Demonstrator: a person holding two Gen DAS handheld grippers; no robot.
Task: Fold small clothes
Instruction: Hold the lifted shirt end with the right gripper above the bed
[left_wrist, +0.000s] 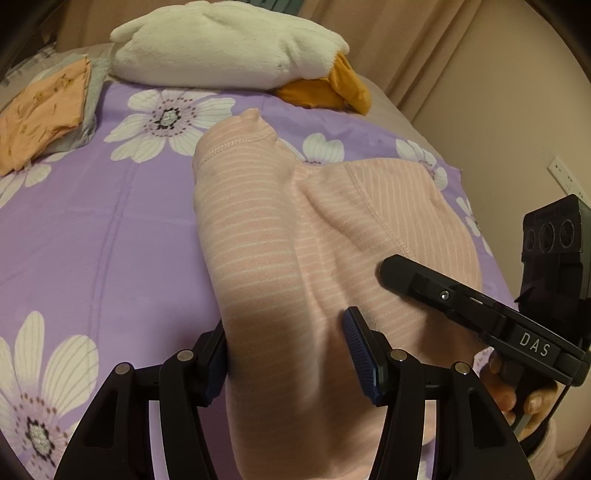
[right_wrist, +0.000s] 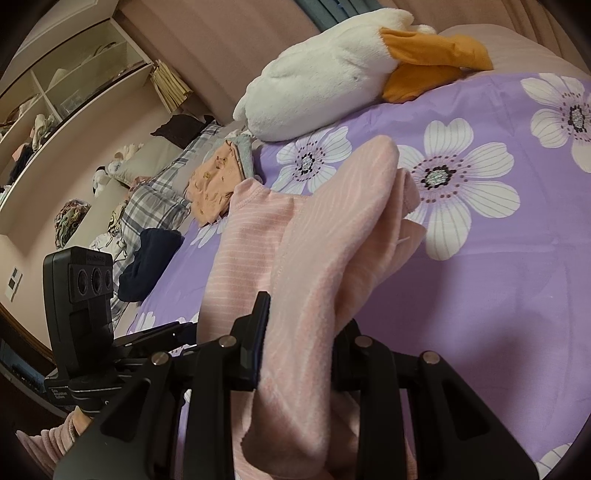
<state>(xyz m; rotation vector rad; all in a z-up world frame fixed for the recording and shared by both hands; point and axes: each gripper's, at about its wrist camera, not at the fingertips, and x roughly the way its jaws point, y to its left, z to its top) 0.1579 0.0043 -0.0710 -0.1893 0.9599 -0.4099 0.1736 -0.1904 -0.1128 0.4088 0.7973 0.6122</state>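
Purple quilt with white daisies covers the bed; a white plush goose lies along its far end.

Pink striped garment, knit and fleecy, is lifted over the middle of the bed, its far hem drooping toward the quilt. It looks light, soft and limp: it will sag wherever unsupported and bunch inside a grip, though the nap should keep it from slipping. Best purchase is probably the stitched hems or seams, where the layers are thicker.

Left gripper is clenched on a broad bunched fold of the pink cloth, which fills the space between its pads. Right gripper is grasping another gathered roll of the same garment, more narrowly.

Folded orange print cloth on a grey piece sits at the far left corner, probably finished work.

Left wrist view shows the right gripper from outside, a hand on its handle, and a wall socket. Right wrist view alone shows shelving, a plaid blanket, a dark blue cloth and the left gripper's camera block.
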